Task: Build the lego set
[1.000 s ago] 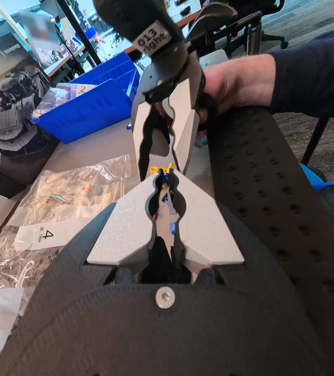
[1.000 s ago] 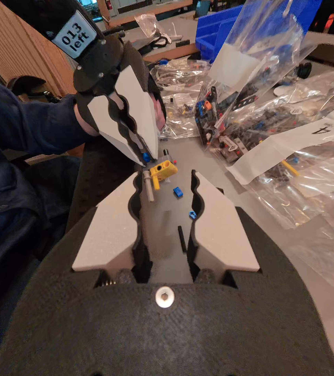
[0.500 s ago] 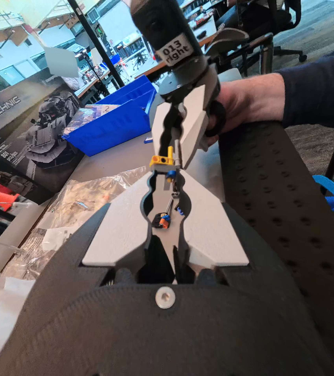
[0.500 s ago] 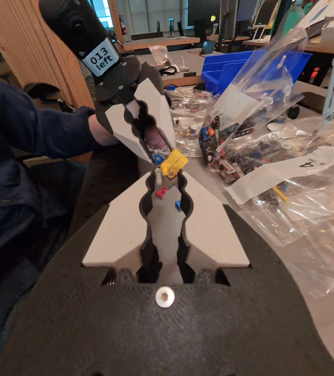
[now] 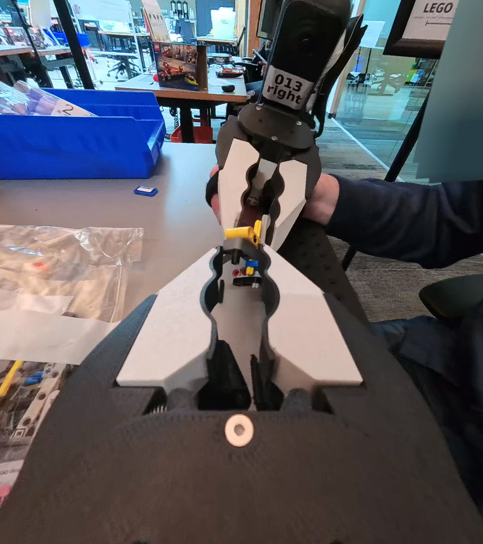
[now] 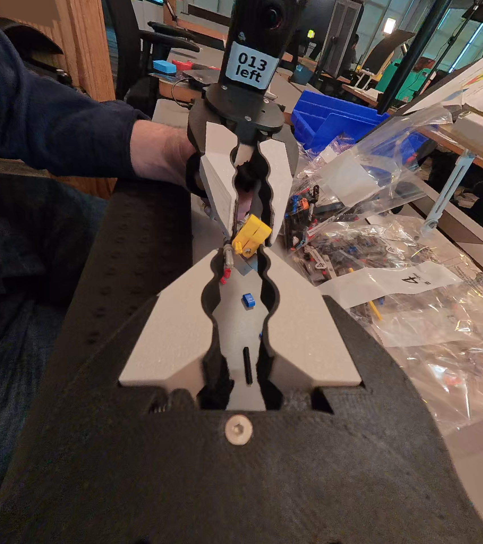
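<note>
Left wrist view: the yellow lego piece, low over the worktop a second ago, is now raised between both tongs, so joining looks under way; left tongs are pinched on its grey part.
Right wrist view: right tongs are closed on the grey-and-yellow assembly, held above the worktop's near edge; a blue piece is left lying below.

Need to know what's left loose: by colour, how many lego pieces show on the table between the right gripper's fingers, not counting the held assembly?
Small red piece: 1
Small blue pieces: 2, one mostly hidden
Thin black rod: 1
Total: 4
</note>
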